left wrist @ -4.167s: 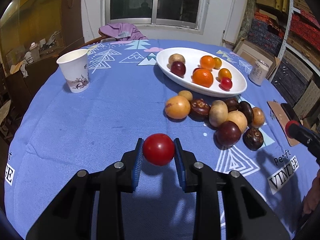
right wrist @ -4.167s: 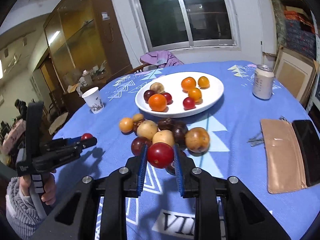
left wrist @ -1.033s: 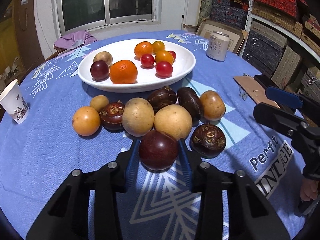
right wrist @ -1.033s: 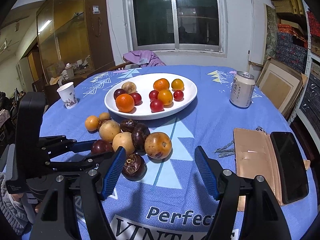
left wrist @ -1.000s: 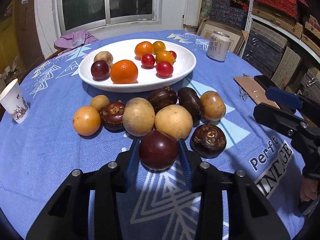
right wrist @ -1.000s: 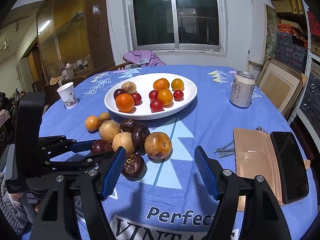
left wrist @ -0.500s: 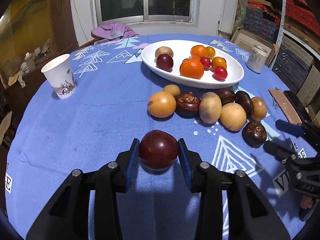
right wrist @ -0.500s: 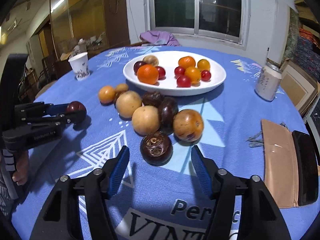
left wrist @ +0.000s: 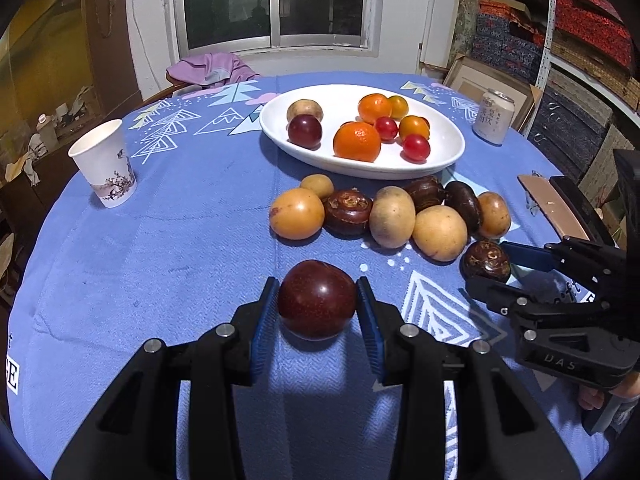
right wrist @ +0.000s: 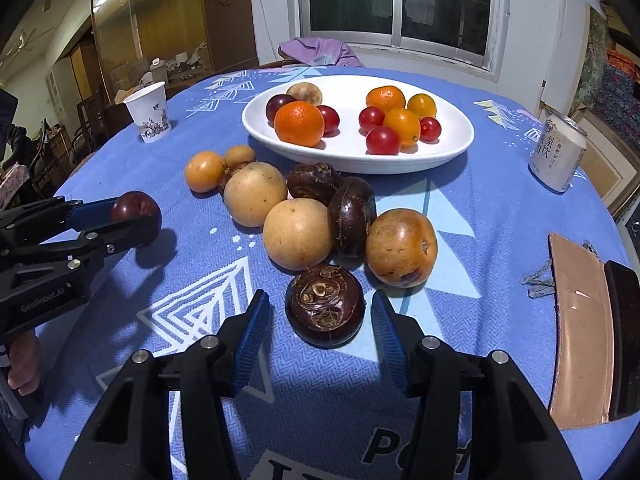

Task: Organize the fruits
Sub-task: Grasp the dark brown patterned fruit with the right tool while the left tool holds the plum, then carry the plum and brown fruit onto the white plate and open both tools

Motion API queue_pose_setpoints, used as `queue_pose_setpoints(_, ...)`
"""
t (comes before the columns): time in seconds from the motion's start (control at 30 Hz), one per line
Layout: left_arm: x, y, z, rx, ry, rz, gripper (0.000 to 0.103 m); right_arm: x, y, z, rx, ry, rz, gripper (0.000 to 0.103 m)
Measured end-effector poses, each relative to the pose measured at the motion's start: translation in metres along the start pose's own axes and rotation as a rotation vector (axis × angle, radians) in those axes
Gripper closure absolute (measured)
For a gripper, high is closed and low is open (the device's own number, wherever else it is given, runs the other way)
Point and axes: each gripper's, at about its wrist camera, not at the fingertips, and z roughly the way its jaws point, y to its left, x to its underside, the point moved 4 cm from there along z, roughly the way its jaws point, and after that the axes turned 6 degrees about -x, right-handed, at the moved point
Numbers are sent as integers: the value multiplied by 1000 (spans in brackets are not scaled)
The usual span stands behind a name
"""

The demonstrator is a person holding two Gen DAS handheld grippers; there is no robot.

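Dark red plum [left wrist: 317, 300] clamped in the left gripper [left wrist: 317, 312], lifted clear of the pile so it can go to the plate [left wrist: 440, 160].
The right gripper [right wrist: 320, 320] straddles a brown mangosteen [right wrist: 325, 306] at the pile's near edge, well short of the plate; its jaws are closing, pads not yet touching, presumably picking the outermost fruit to avoid disturbing the others on the bench [right wrist: 460, 220].

"GenRobot.AI" shows on the left claw [right wrist: 132, 216] body, "DAS" on the right claw [left wrist: 486, 276] body, and Chinese characters on the white can [right wrist: 557, 158]; tablecloth lettering is cut off.
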Motion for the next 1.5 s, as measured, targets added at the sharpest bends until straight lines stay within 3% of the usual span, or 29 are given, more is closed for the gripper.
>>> queue_pose_setpoints(0.23, 3, -2, 4, 5, 16, 6, 64, 0, -1, 3, 9, 13, 7, 60)
queue_pose_setpoints(0.4, 4, -4, 5, 3, 17, 10, 64, -1, -1, 2, -1, 7, 7, 61)
queue_pose_setpoints(0.67, 1, 0, -12, -61, -56, -7, 64, 5, -1, -49, 1, -146, 23, 61)
queue_pose_setpoints(0.83, 6, 6, -31, -44, -81, -53, 64, 19, -4, -62, -28, -160, 70, 61)
queue_pose_setpoints(1.0, 15, 10, -41, -27, -57, -56, 64, 16, -15, -82, -57, -203, 113, 61)
queue_pose_setpoints(1.17, -30, 8, -46, -50, -92, -32, 64, -25, -35, -113, -43, -277, 134, 61)
queue_pose_setpoints(1.33, -89, -1, -46, -15, -138, -48, 65, -87, -48, -143, -16, -382, 129, 61)
queue_pose_setpoints(1.5, -131, -10, -21, 15, -133, -79, 64, -127, -58, -127, -36, -389, 145, 61)
